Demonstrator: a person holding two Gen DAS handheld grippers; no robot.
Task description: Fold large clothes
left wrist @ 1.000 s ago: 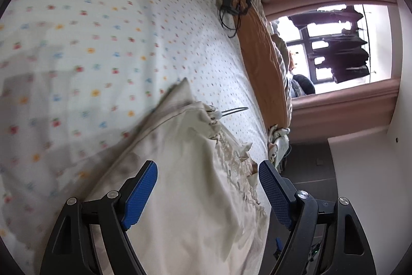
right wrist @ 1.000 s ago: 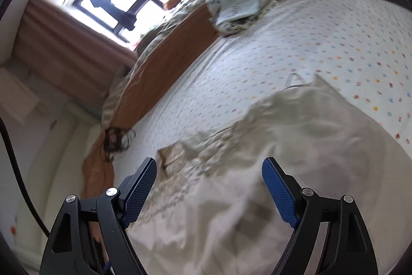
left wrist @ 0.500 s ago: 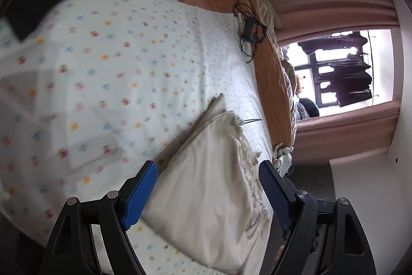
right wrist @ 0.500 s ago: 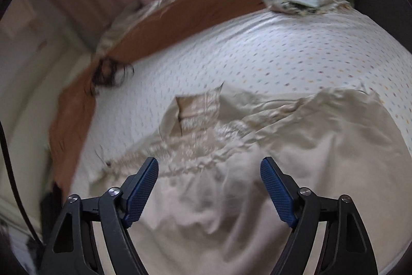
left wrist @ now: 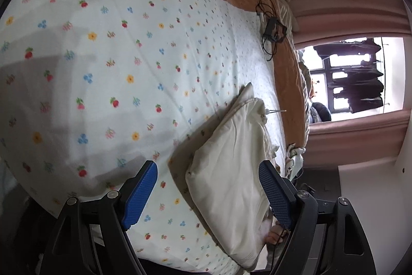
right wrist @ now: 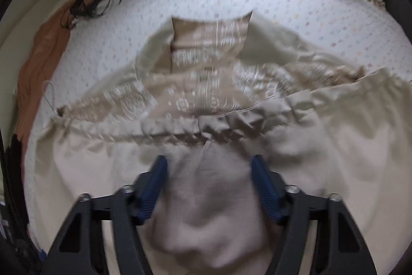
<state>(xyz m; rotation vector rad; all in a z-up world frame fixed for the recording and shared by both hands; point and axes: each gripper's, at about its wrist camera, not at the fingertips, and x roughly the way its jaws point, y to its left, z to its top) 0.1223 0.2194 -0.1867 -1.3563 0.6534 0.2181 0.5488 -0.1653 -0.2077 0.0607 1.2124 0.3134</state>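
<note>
The right gripper points down at a cream garment, its jaws closing around a raised bunch of cloth below the gathered waistband; whether the pads press yet is unclear. The left gripper hangs released over the garment's near edge, gripping nothing. The garment lies on a flower-print bed, doubled over once by the look of it but rumpled. More folds and smoothing seem left. A cable lies beyond.
</note>
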